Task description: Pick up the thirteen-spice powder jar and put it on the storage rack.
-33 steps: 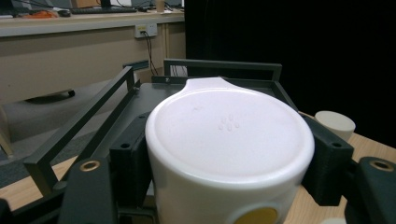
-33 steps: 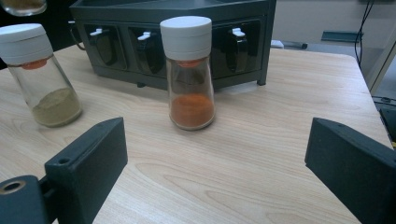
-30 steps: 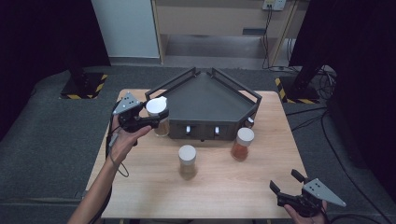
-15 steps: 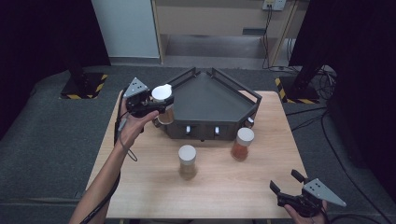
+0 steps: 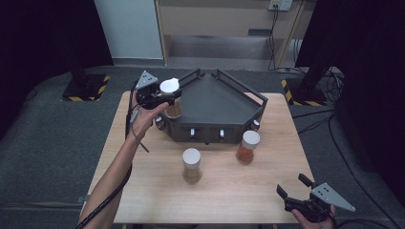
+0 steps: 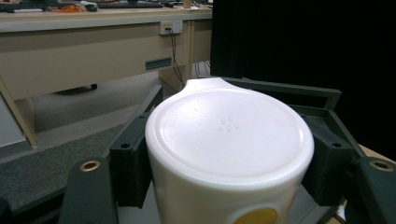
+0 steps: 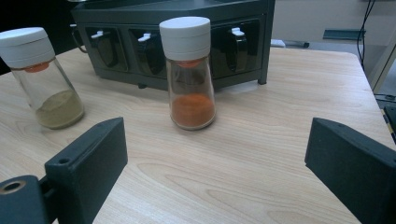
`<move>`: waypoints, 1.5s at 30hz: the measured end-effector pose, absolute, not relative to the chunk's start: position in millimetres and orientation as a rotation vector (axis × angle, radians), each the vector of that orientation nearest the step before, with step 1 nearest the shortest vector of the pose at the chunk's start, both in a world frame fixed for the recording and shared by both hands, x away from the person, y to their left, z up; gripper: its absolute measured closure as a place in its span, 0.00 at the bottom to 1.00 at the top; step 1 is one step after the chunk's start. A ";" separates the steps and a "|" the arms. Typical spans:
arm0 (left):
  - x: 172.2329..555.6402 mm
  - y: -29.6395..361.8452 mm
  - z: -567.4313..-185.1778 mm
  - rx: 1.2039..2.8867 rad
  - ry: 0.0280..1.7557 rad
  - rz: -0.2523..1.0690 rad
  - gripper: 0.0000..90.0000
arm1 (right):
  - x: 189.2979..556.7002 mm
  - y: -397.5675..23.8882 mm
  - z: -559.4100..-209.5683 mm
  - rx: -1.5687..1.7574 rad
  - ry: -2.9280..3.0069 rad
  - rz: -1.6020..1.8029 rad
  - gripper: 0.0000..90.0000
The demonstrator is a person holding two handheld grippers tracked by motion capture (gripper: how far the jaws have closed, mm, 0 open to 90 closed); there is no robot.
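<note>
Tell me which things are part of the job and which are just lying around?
Part of the job:
- left claw, shut on the white-lidded glass spice jar
- dark grey metal rack
- white-capped jar of orange powder
- white-capped jar of greenish powder

Just around:
- beige desk
- black-and-yellow stand base

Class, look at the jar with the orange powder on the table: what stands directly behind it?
Behind the orange-powder jar stands the dark rack, its front slots showing. The jar covers part of the middle slot, so that stays unseen.

No readable text or labels
</note>
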State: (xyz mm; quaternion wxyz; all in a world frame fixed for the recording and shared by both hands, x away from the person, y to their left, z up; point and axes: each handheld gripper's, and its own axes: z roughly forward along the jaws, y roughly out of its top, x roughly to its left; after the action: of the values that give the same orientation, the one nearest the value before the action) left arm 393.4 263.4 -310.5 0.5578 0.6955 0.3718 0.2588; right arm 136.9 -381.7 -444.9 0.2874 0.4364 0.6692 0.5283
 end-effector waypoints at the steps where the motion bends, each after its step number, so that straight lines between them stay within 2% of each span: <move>1: 395.1 262.2 -311.8 1.634 0.881 0.616 0.33 | 137.0 -381.8 -444.8 1.165 1.788 1.410 0.06; 20: 418.2 248.4 -324.2 1.641 0.933 0.679 0.33 | 135.6 -383.8 -445.7 1.172 1.782 1.417 0.06; 45: 424.1 239.7 -340.1 1.616 0.935 0.668 0.33 | 134.9 -385.3 -445.9 1.183 1.779 1.428 0.06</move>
State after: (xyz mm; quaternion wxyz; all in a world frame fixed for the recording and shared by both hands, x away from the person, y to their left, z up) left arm 424.1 239.7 -340.1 0.5475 0.6821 0.3944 0.2818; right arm 134.9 -385.3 -445.9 0.2819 0.4417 0.6643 0.5331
